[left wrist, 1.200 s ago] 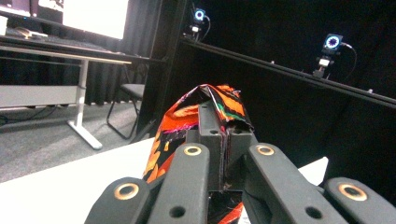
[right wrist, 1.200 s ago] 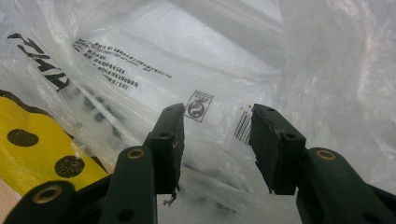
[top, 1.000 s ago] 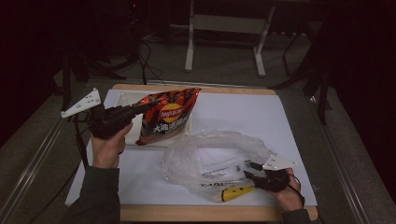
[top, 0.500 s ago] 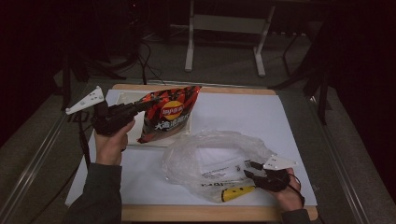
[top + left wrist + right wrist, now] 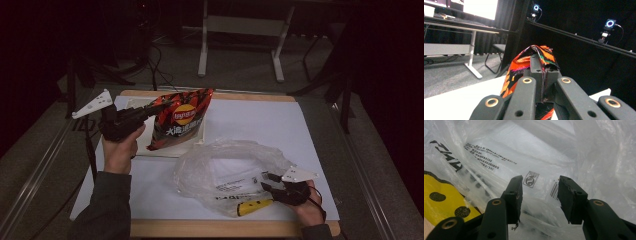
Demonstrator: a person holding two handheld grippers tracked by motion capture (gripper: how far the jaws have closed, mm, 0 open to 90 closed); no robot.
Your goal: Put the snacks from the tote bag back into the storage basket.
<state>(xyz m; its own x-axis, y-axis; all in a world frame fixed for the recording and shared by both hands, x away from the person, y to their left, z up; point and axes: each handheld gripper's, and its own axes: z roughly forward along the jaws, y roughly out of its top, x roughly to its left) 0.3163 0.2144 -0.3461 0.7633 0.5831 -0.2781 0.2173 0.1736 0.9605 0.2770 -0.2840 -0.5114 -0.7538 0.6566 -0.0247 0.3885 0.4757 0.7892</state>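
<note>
Holding the chip bag (image 5: 181, 120) by its top corner with my left hand-held gripper (image 5: 148, 112), jaws clamped tight on the foil; in the left gripper view the crimped edge (image 5: 541, 53) sticks up past the pads. Bag hangs tilted over the far left part of the table (image 5: 260, 125), its bottom edge at or just above a white sheet (image 5: 172, 148) lying there.

Right hand-held gripper (image 5: 267, 181) sits at the near rim of the clear plastic bag (image 5: 230, 167), jaws apart. Film (image 5: 536, 202) lies between the pads but they aren't pressing it. Yellow patch (image 5: 252, 206) shows at the bag's near edge.

Risks as I see them:
- Corner pinch is small. Swing the chips fast and the foil could slip or tear out.
- Right jaws aren't biting, so the mouth isn't held open. Film is slack and crumpled; it may fold shut as the chips come in.
- Pushing chips against loose film would likely drag the whole plastic bag across the table.
- Clamping harder on the left could burst the seam.
</note>
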